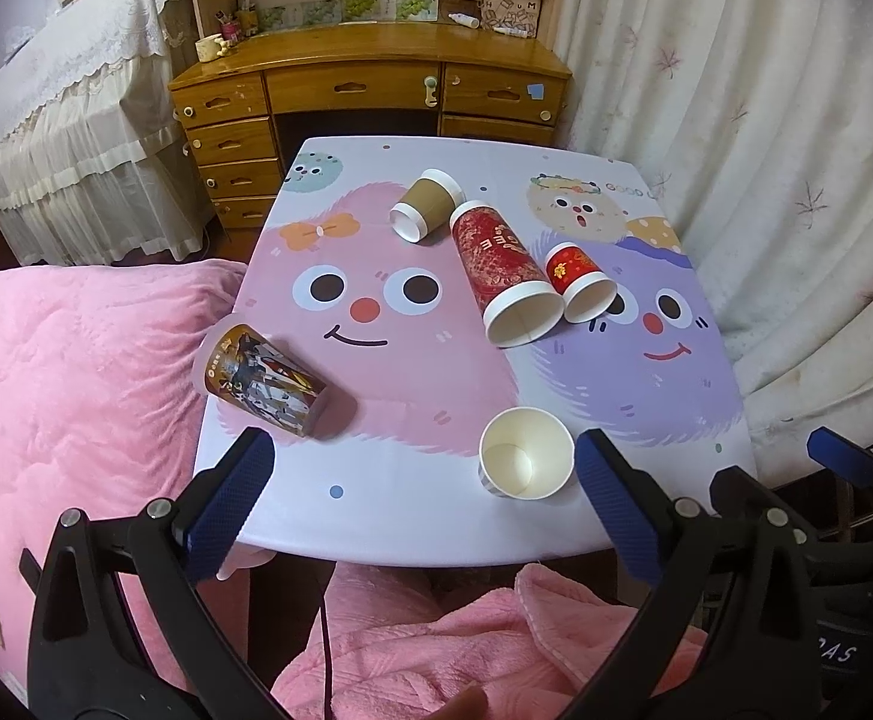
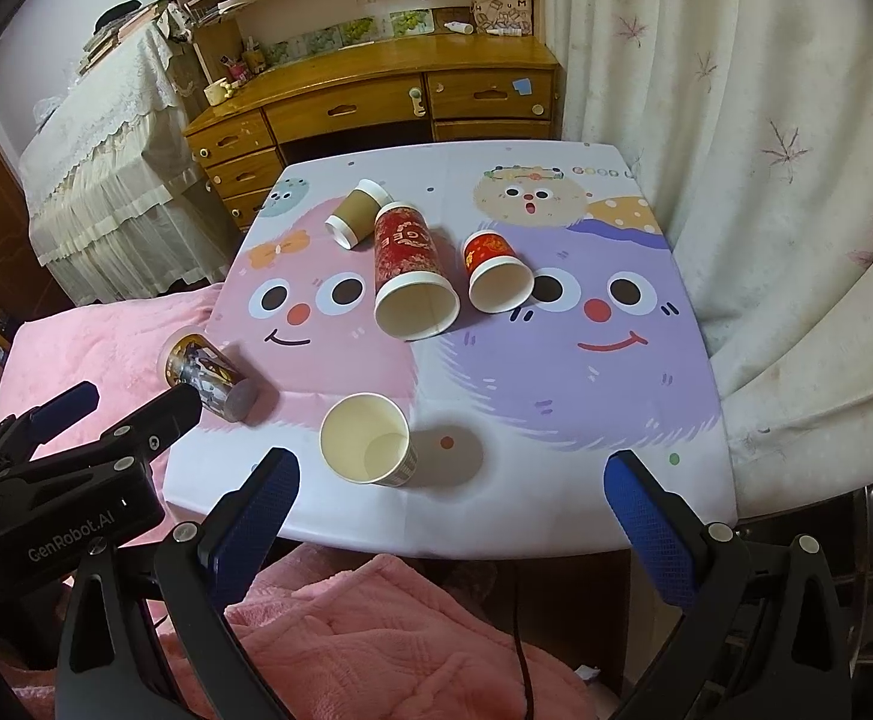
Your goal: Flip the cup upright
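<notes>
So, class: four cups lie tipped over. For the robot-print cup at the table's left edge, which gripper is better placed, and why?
Probably the left. The left gripper is open, and its left finger sits just short of the robot-print cup. The right gripper, also open, faces the upright white cup, further from that edge.

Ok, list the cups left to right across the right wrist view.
printed cup on its side → brown cup → upright white cup → tall red cup → small red cup.

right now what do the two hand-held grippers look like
Both are black plastic frames with silver screws and blue textured pads on the fingers. The left hand-held gripper carries white "GenRobot.AI" lettering, visible from the right wrist. The right hand-held gripper looks identical.
</notes>
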A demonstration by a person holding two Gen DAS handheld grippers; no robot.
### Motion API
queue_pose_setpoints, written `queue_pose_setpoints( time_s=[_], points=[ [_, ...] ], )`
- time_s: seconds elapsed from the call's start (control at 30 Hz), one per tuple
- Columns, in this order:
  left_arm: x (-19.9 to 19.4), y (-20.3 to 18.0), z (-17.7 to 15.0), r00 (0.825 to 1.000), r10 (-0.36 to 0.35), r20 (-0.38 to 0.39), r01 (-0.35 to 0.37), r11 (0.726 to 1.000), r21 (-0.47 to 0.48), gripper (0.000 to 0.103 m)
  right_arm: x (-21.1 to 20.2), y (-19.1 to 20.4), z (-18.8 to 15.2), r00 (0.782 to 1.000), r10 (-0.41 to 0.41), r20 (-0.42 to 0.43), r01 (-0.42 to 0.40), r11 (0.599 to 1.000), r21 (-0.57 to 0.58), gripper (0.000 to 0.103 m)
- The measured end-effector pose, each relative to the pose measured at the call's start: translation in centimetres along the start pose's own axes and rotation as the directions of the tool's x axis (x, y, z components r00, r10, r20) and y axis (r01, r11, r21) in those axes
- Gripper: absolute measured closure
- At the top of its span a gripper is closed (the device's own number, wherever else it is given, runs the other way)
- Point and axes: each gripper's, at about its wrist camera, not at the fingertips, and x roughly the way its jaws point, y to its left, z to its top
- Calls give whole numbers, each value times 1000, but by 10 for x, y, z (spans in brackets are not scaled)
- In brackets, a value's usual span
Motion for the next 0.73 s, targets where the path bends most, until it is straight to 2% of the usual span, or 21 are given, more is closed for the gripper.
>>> queue_pose_setpoints(
  time_s=[0.73],
  points=[
    [2, 3, 1, 1000, 11, 3, -11, 1000, 0, 4, 4, 1, 1, 1000, -9, 1, 9, 1000, -3, 0]
  ],
)
